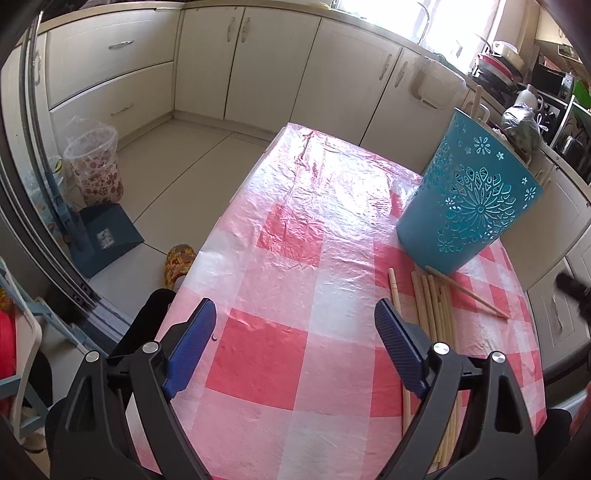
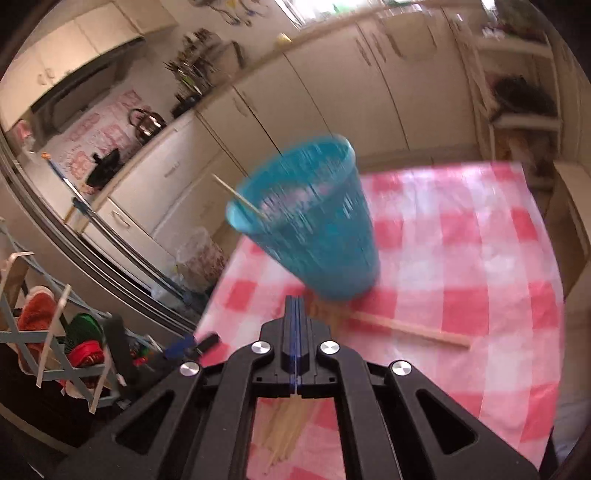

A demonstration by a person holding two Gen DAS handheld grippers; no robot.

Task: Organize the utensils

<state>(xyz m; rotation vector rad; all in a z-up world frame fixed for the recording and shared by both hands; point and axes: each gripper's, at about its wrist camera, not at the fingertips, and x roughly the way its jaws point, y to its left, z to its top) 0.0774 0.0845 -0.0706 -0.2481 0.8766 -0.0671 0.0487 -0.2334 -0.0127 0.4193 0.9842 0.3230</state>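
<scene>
A teal cup (image 1: 469,199) with cut-out flower patterns stands at the right of the checked table (image 1: 295,258), pale wooden sticks (image 1: 436,310) lying below it. The left tool (image 1: 295,325) gapes wide and empty. The right tool (image 2: 295,306) is pressed shut, gripping nothing.

Teal flower-cutout holder (image 1: 469,199), red-and-white checked tablecloth (image 1: 295,280), pale wooden chopsticks (image 1: 436,306)

Daylight floods from a window (image 1: 436,14) at the upper right of the left wrist view, throwing glare on the tablecloth (image 1: 332,177). The right wrist view is motion-blurred, and both bend strongly toward dark edges.
</scene>
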